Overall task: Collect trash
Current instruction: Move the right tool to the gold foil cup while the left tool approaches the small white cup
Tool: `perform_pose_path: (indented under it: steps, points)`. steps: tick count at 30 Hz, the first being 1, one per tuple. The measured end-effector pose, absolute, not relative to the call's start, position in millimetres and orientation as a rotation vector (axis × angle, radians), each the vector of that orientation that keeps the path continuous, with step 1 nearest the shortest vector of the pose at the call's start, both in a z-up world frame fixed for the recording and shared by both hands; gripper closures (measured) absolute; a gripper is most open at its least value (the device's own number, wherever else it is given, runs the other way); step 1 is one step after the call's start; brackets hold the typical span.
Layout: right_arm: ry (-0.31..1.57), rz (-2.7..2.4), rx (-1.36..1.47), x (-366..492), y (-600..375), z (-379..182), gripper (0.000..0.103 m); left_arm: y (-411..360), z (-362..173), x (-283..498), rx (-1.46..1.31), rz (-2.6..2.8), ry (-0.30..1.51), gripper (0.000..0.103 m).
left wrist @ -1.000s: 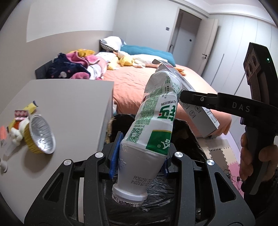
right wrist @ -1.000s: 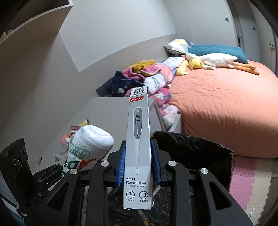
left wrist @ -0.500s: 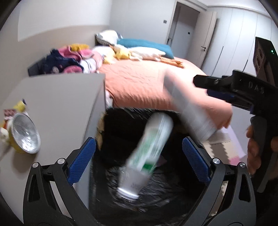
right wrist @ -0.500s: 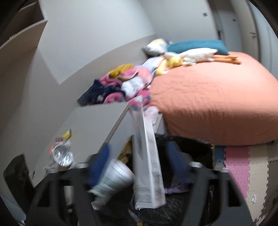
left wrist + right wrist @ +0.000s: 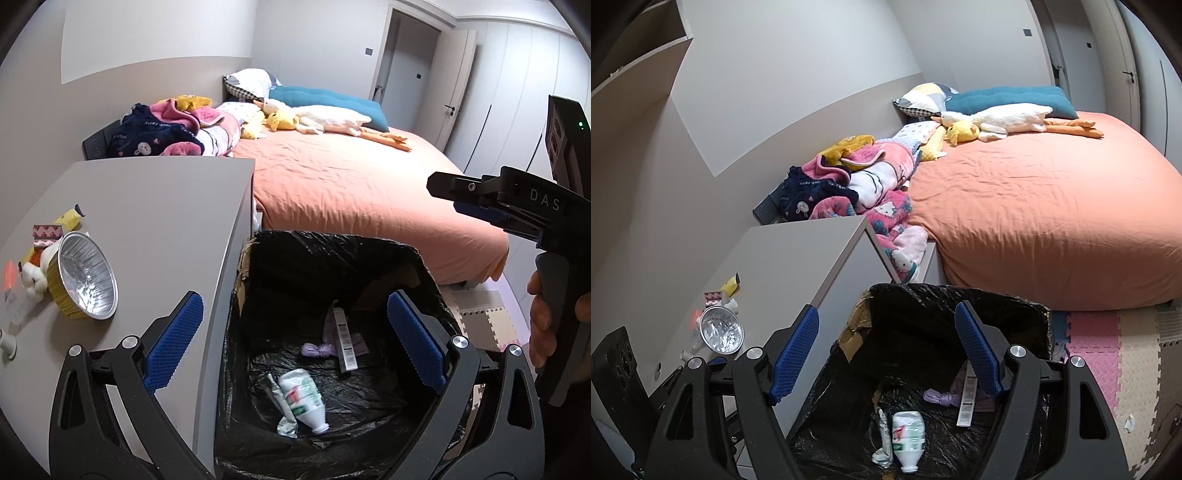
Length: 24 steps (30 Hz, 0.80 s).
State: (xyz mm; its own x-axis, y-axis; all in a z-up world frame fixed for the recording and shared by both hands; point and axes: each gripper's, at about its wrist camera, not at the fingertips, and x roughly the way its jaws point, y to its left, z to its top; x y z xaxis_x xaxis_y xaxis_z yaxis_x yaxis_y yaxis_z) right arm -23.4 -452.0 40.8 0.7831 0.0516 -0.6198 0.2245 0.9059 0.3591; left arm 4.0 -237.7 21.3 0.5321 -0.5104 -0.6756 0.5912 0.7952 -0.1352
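Note:
A bin lined with a black bag stands beside the grey table. Inside lie a crushed white-and-green plastic bottle, a thermometer box and a purple knotted bag. My left gripper is open and empty above the bin. My right gripper is open and empty above the bin too; it also shows from the side in the left wrist view. A foil bowl and small wrappers lie on the table.
The grey table is left of the bin. An orange bed with blankets, pillows and plush toys lies behind. Foam floor mats are on the right.
Both grippers opened. The bottle fell from the left one and the thermometer box from the right one into the bin, where they now lie.

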Motion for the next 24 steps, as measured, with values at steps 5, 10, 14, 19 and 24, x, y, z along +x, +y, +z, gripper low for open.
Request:
perform_pose_path:
  steps: [5,10,14,19,24]
  points:
    - [0.671,-0.063,0.43,-17,-440,41,0.026,-224,22,7,0.095,-0.635,0.764,0.006]
    - [0.684,-0.029,0.406,-8,-420,41,0.025,-207,23,8,0.095,-0.601,0.76,0.006]
    - [0.689,0.011,0.389,0,-402,41,0.025,-188,23,8,0.083,-0.563,0.762,0.006]
    - [0.698,0.072,0.352,12,-371,42,0.025,-161,23,11,0.062,-0.509,0.764,0.006]
    - [0.718,0.125,0.319,24,-341,40,0.025,-134,23,12,0.039,-0.451,0.767,0.006]
